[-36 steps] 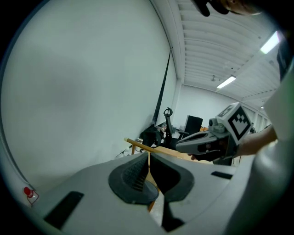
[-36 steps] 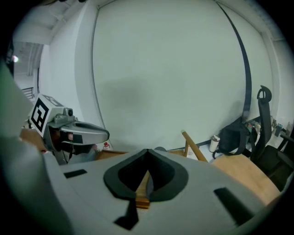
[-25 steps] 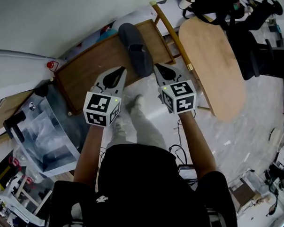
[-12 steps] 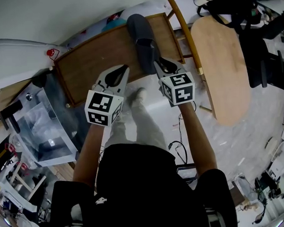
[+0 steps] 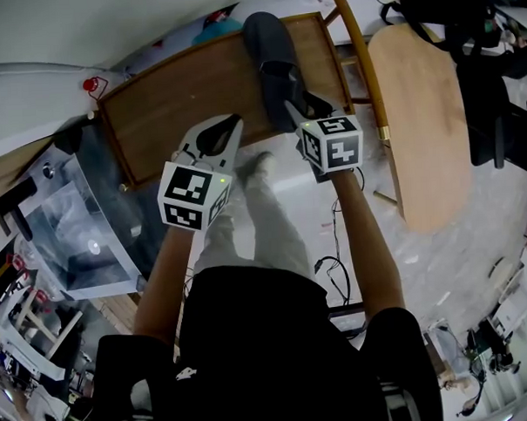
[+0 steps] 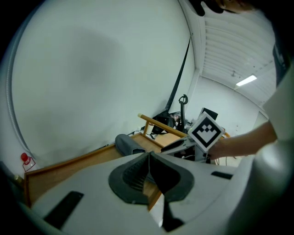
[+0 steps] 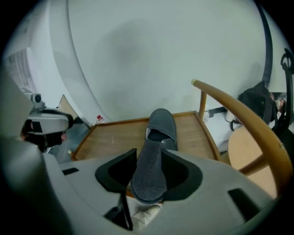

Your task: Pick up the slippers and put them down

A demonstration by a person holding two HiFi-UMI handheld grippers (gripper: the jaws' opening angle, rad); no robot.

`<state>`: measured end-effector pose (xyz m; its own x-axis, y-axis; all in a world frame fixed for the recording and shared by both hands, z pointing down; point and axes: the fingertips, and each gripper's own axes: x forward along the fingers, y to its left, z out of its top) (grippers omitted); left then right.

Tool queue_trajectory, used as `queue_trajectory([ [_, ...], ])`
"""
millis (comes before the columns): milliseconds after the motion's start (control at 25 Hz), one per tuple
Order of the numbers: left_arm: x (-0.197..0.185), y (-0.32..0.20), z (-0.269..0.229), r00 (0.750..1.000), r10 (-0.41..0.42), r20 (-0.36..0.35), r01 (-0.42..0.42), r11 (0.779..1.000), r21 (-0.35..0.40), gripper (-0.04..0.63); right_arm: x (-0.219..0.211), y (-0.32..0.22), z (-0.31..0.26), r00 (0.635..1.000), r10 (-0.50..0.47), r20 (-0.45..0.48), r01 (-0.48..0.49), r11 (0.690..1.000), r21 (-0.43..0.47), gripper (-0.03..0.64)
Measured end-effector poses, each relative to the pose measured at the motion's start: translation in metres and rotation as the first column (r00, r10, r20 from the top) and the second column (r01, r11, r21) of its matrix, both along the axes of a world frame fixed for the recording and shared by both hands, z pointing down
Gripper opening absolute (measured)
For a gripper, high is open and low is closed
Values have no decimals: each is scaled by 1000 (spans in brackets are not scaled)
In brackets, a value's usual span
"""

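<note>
Grey plastic jaws on the left gripper (image 5: pixel 235 121) (image 6: pixel 149 158) are pressed together with nothing between them. It hangs above the near part of the brown wooden table with a raised rim (image 5: pixel 180 100) (image 6: pixel 69 165) (image 7: pixel 115 135), pointing down toward it. It is to the left of the slipper and apart from it.

The right gripper (image 5: pixel 296 106) (image 7: pixel 148 153) has its jaws spread wide; they have just been opening. The heel end of the dark grey felt slipper (image 5: pixel 267 44) (image 7: pixel 161 128) (image 6: pixel 126 143) sits in the gap. In the right gripper view a dark gap shows between the left pad and the heel. The right pad is just beside the heel, so the pads are not pressing on it.

The slipper lies lengthwise on the right part of the table, with its toe toward the white wall and its heel at the near edge, toward the person. Only this one slipper can be seen.

At the far left, beside the table, is a clear plastic box (image 5: pixel 73 231). A small red object (image 5: pixel 89 84) sits near the table's back left corner. Below the grippers are the person's legs in light trousers (image 5: pixel 264 231). To the right of the table is a light wooden chair (image 5: pixel 416 111), and its curved back rail (image 5: pixel 362 61) (image 7: pixel 243 114) runs close along the table's right rim, just beside the right gripper. A black bag (image 5: pixel 464 22) lies beyond the chair at the far right.
</note>
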<state>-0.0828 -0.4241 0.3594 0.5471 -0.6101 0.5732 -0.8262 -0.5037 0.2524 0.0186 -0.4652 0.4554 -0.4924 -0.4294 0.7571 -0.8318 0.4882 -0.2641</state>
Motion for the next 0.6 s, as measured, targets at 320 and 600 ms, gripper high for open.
queue_trajectory([
  [320,-8,2,14,999,-45,-12,45,999,-18,12,-1,-12,34,999,31,8,-31,998,-55,170],
  [600,-14,6,27,998,-56,-9,56,997,-48,12,-9,-19,60,1000,25,-16,-25,999,-41,167],
])
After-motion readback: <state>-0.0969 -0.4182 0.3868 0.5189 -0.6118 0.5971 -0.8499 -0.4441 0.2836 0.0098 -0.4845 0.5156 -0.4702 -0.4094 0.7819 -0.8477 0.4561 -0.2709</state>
